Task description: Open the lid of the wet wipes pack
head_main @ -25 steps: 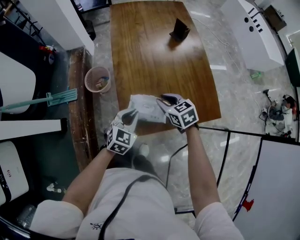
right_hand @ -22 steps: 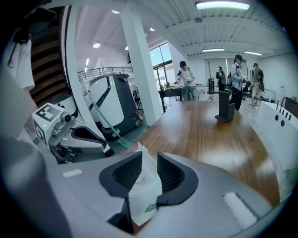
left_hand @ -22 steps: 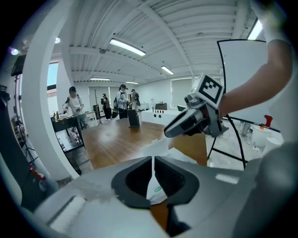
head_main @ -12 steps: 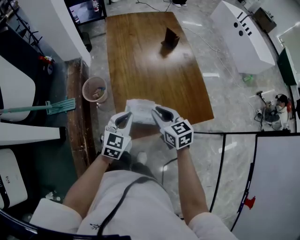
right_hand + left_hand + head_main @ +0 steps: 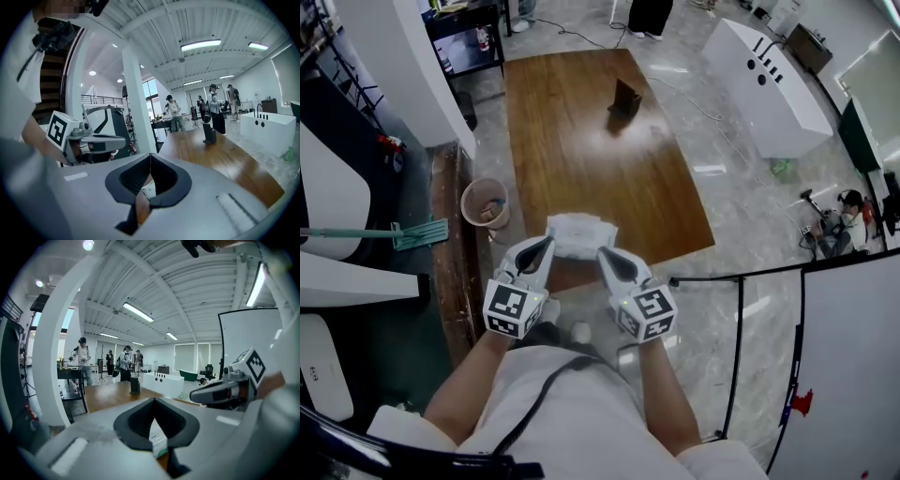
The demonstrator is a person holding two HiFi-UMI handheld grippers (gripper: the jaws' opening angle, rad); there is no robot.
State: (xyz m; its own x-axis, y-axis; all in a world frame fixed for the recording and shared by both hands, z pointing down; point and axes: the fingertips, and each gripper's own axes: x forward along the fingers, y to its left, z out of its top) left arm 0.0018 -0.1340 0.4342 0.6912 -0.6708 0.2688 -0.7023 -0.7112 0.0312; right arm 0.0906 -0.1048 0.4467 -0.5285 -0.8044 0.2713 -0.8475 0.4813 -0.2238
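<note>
The white wet wipes pack [image 5: 579,232] hangs in the air over the near edge of the wooden table [image 5: 581,131], held between both grippers. My left gripper [image 5: 546,247] grips its left side and my right gripper [image 5: 606,257] its right side. In the left gripper view the jaws [image 5: 154,400] meet tip to tip, and a white and green edge of the pack [image 5: 158,445] is pinched lower down. The right gripper [image 5: 150,155] has its jaws closed too, with a white bit of the pack [image 5: 149,189] showing behind them. The lid itself is hidden from me.
A black stand [image 5: 624,98] sits at the table's far end. A pink waste bin [image 5: 485,202] and a green mop [image 5: 398,234] are on the floor to the left. A white counter [image 5: 769,80] stands at the right, a black rail frame [image 5: 738,309] nearby. People stand far off.
Both grippers have risen off the table with the pack and drawn in toward the person's body. The right gripper's jaws have closed on the pack.
</note>
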